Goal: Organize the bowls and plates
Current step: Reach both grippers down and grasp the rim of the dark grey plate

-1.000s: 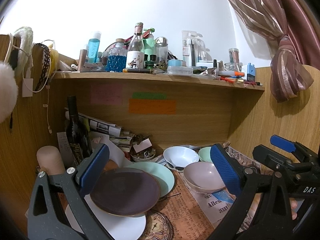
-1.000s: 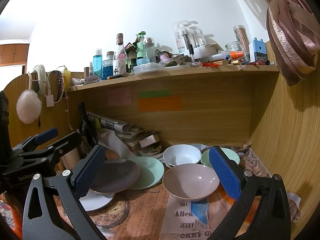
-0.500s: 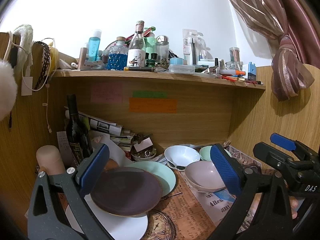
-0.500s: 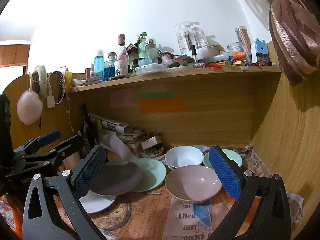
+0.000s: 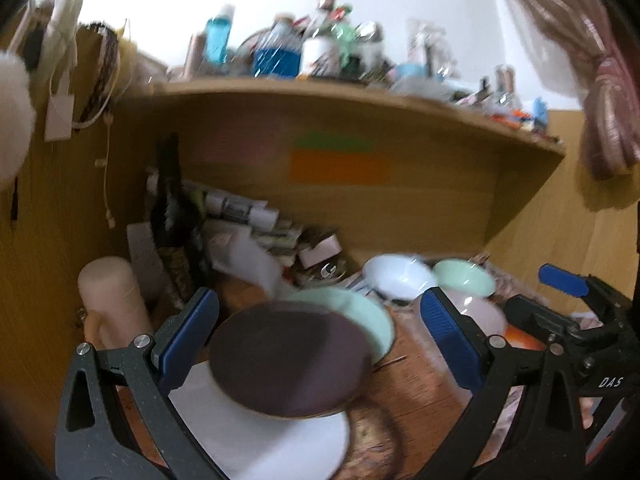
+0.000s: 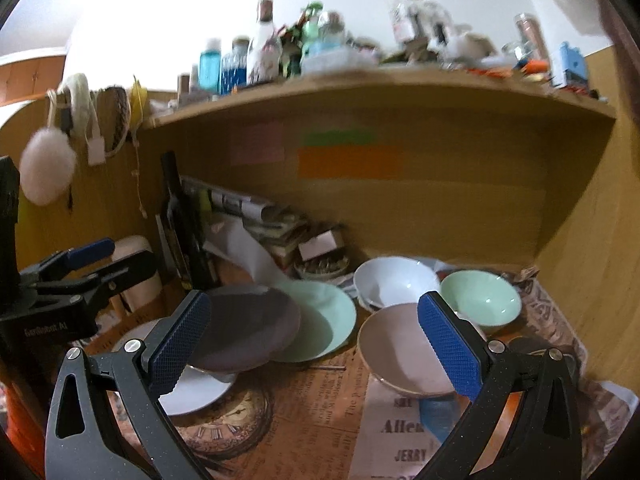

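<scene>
A dark purple plate [image 5: 288,364] [image 6: 244,328] rests partly on a white plate [image 5: 272,432] [image 6: 192,392] and overlaps a mint plate [image 5: 360,312] [image 6: 324,316]. To their right sit a white bowl [image 5: 400,276] [image 6: 392,284], a mint bowl [image 5: 464,280] [image 6: 480,296] and a pink bowl [image 5: 480,316] [image 6: 400,348]. My left gripper [image 5: 320,336] [image 6: 96,260] hangs open just above the purple plate, holding nothing. My right gripper [image 6: 316,340] [image 5: 540,296] is open over the pink bowl's left rim, also holding nothing.
Newspaper [image 6: 320,400] covers the desk. A dark bottle [image 5: 172,200], a pale pink cylinder [image 5: 112,296] and piled papers [image 6: 256,216] crowd the back left. A cluttered shelf [image 6: 360,84] overhangs the nook, and a wooden wall [image 6: 592,240] closes the right side.
Both grippers have moved forward and down towards the dishes, which now look larger; the views are motion-blurred. Both stay open and no dish has shifted.
</scene>
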